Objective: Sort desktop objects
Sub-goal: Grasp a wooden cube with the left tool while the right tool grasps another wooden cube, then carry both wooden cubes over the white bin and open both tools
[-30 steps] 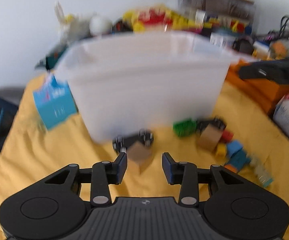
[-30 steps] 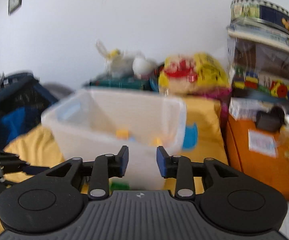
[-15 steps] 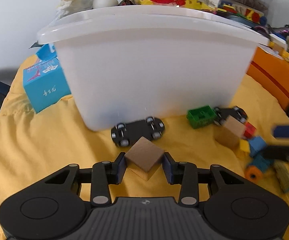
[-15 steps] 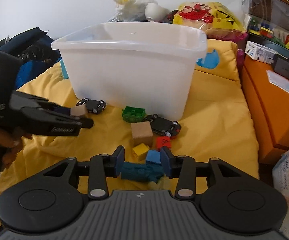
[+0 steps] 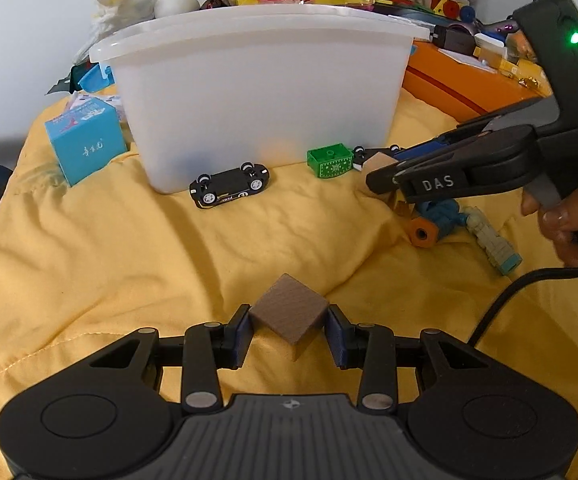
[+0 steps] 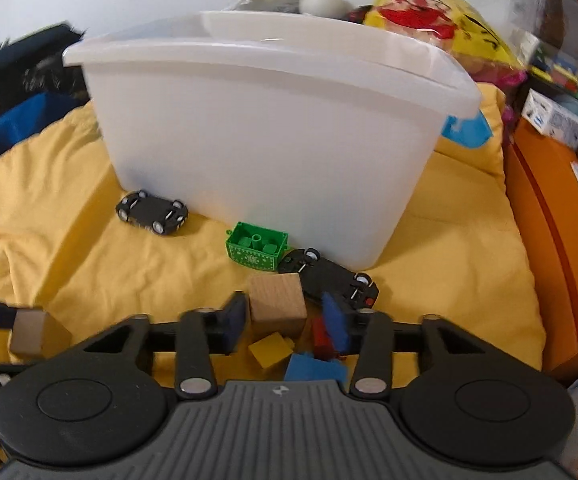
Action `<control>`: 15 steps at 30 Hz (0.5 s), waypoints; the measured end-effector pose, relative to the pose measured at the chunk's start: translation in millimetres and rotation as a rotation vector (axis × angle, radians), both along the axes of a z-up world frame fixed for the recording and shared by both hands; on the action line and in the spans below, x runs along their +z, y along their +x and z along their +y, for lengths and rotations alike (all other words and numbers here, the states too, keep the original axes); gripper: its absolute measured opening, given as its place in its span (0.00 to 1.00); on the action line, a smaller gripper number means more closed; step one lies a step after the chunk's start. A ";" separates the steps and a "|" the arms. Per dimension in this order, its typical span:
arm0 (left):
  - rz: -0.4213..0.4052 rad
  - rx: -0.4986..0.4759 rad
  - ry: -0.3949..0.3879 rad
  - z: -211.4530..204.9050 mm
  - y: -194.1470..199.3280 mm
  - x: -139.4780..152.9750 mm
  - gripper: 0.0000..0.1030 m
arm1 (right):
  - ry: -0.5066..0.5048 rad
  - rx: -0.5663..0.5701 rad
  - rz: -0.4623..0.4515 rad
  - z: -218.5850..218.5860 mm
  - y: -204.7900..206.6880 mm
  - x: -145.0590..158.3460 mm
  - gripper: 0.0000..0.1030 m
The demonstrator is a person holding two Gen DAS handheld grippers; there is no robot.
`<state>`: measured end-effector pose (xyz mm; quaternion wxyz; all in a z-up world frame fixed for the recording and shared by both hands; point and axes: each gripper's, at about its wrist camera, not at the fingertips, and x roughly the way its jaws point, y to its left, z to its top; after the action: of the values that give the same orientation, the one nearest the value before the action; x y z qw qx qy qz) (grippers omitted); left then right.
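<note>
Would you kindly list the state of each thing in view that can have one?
left gripper: shut on wooden cube
right gripper: open, around second wooden block
white bin: upright, no lid
black toy car: on its side
second toy car: upside down

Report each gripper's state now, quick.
Left gripper: shut on a wooden cube, lifted off the yellow cloth.
Right gripper: open, around a second wooden block.
</note>
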<state>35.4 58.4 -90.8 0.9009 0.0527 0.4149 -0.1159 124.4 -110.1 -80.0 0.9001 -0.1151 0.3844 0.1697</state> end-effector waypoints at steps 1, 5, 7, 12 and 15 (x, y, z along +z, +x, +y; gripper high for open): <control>-0.001 -0.001 0.004 -0.8 -1.0 -0.6 0.41 | -0.008 0.007 0.002 0.6 -1.5 1.0 0.33; -0.009 -0.002 0.024 -4.3 -2.0 -3.9 0.42 | 0.003 0.030 0.018 1.1 -13.0 8.1 0.33; -0.008 0.010 0.004 -1.9 -1.5 -3.8 0.41 | 0.016 0.041 0.011 3.8 -22.0 14.0 0.33; -0.052 0.018 -0.007 3.1 -3.4 17.2 0.41 | 0.019 0.051 0.033 12.4 -30.5 7.3 0.33; -0.154 0.009 -0.004 7.1 -2.2 53.3 0.41 | 0.036 0.036 -0.005 8.3 -35.6 22.7 0.33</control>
<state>33.2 65.5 -37.5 0.9308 0.0580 0.3442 -0.1084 88.8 -101.8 -57.2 0.8999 -0.1062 0.3767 0.1924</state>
